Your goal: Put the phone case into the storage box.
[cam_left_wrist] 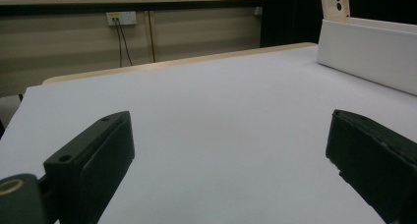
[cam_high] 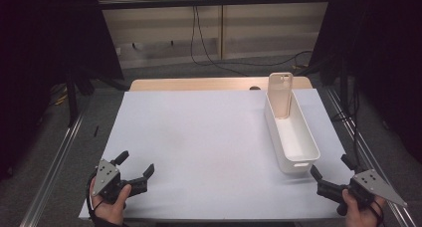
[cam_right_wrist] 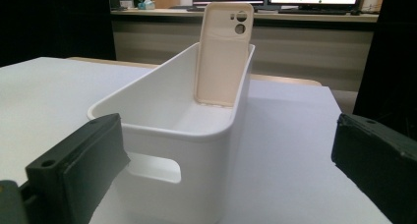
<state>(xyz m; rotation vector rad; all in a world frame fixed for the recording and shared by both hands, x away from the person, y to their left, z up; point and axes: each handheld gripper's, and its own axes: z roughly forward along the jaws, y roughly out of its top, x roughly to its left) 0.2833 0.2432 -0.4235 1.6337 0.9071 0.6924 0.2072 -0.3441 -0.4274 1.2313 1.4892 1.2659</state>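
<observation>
1. Phone case [cam_right_wrist: 223,54]: propped nearly upright at the far end of the white bin [cam_high: 298,152], leaning on the end wall, top third above the rim.
2. Material: beige, matte, probably soft silicone; thin rectangular shell with rounded corners and camera cut-outs near the top.
3. Handling: light, flexible, likely to bend under a hard pinch. Take hold across the exposed upper edges, above the bin rim.
4. White bin: long, narrow, smooth rigid plastic, handle slot in the near end wall; standing on the pale sheet covering the desk [cam_high: 199,137].
5. Right gripper [cam_high: 332,173]: just beside the bin's near end, jaws spread, empty.
6. Left gripper [cam_high: 135,164]: well apart from the bin, jaws spread, empty.
</observation>
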